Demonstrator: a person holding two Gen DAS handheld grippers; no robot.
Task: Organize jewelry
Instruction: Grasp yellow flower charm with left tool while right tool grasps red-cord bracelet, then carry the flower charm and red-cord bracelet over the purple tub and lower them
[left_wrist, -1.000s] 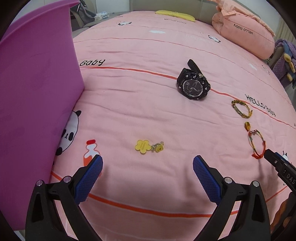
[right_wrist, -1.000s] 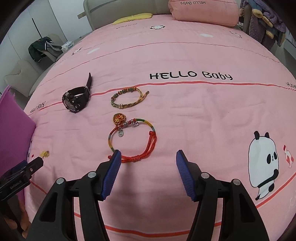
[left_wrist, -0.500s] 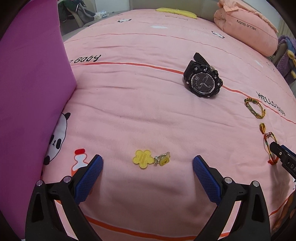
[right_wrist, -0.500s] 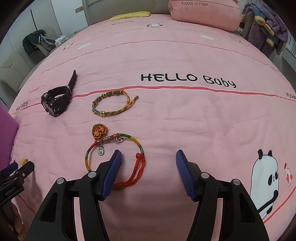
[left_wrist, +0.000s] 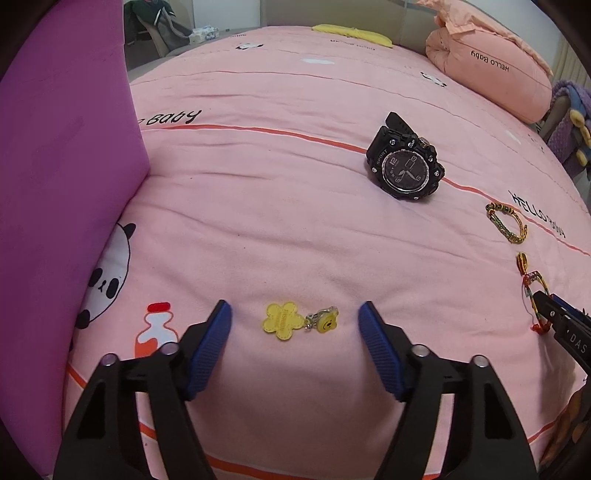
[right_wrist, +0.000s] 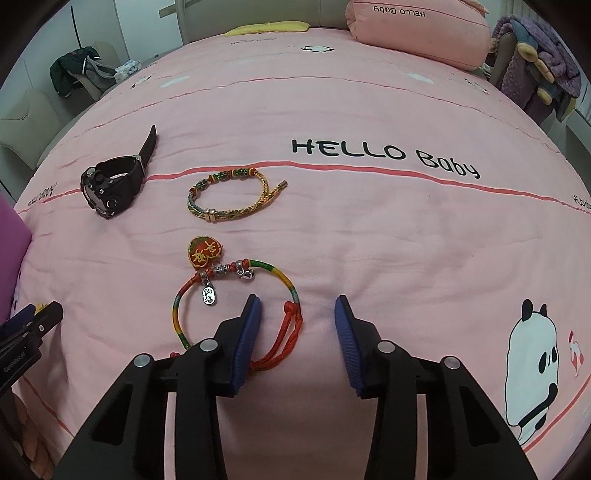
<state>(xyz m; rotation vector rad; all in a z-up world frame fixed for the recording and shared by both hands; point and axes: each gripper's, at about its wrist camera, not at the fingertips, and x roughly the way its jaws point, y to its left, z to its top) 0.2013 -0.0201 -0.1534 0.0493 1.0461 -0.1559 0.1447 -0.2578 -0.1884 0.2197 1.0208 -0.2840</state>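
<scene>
My left gripper (left_wrist: 294, 315) is open and straddles a yellow flower charm with a smiley clip (left_wrist: 295, 320) on the pink bedspread. A black sport watch (left_wrist: 404, 171) lies further back to the right. My right gripper (right_wrist: 297, 314) is open; the red knotted end of a rainbow cord bracelet (right_wrist: 236, 295) with a red embroidered pendant lies between its fingers, close to the left one. A braided green-yellow bracelet (right_wrist: 236, 195) and the watch (right_wrist: 110, 182) lie beyond it. The right gripper's tip also shows in the left wrist view (left_wrist: 561, 325).
A purple box (left_wrist: 62, 184) stands upright at the left. A pink rolled pillow (right_wrist: 417, 29) lies at the bed's far end. A chair with dark clothes (right_wrist: 77, 70) stands past the bed's left side, and purple plush items (right_wrist: 539, 55) at the right.
Both grippers have moved forward and lower. The flower charm now sits between my left fingers, and the rainbow bracelet's red end between my right fingers.
</scene>
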